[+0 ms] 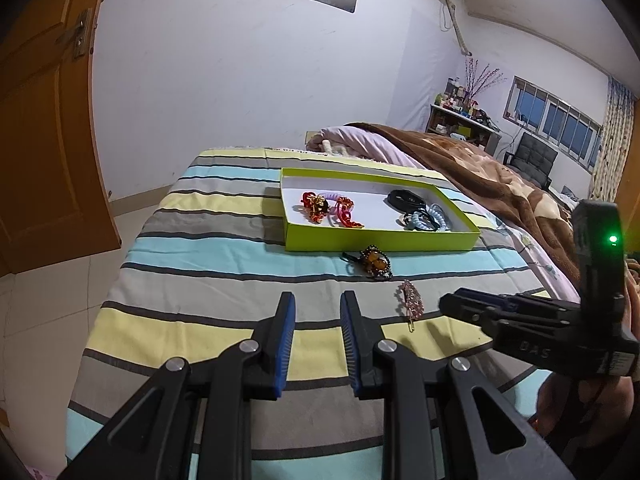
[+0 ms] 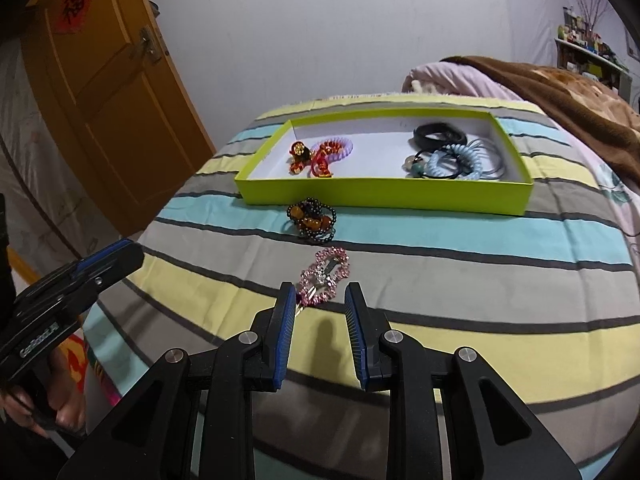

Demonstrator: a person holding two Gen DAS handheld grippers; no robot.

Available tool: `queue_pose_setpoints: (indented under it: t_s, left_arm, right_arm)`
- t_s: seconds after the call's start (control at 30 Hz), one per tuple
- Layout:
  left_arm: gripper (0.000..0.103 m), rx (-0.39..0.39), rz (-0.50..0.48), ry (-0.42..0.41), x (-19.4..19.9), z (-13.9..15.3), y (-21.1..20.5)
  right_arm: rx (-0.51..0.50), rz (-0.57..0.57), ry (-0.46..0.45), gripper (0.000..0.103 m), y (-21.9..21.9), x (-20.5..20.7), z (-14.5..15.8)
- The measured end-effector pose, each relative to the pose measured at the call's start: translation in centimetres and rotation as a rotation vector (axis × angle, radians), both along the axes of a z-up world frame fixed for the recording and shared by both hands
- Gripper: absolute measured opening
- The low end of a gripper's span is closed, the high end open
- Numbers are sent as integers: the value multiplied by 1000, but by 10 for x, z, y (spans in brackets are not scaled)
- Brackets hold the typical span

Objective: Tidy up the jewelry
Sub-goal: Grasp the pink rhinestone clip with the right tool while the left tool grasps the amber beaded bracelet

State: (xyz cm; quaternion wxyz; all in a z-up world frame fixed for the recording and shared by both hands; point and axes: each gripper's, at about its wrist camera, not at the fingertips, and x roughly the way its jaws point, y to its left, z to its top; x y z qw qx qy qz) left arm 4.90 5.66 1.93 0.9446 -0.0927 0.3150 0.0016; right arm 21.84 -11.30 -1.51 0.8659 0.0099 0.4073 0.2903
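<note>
The bed cover has stripes of yellow, light blue and grey with thin dark lines. The box is lime green outside, white inside. The hair clip is pink; the beaded piece is amber and black.

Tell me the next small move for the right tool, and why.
Probably ease the right tool forward and down until its open fingers straddle the pink rhinestone hair clip, then close. The clip lies on the striped bedspread just ahead of the tips, outside the green box, and nothing is between the fingers yet. The left tool is open and empty off to the side.
</note>
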Motion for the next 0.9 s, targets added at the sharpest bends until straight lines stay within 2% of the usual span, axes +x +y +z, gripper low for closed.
queue_pose_setpoints:
  t_s: [0.53,0.9]
  left_arm:
    - [24,-35,8,4,11,-5,17]
    - [24,-54,-47,31,36,-9,4]
  right_arm:
    - [-68,-57,47,27,32,28,-18]
    - [-87,-59,61,23,30,32,-20]
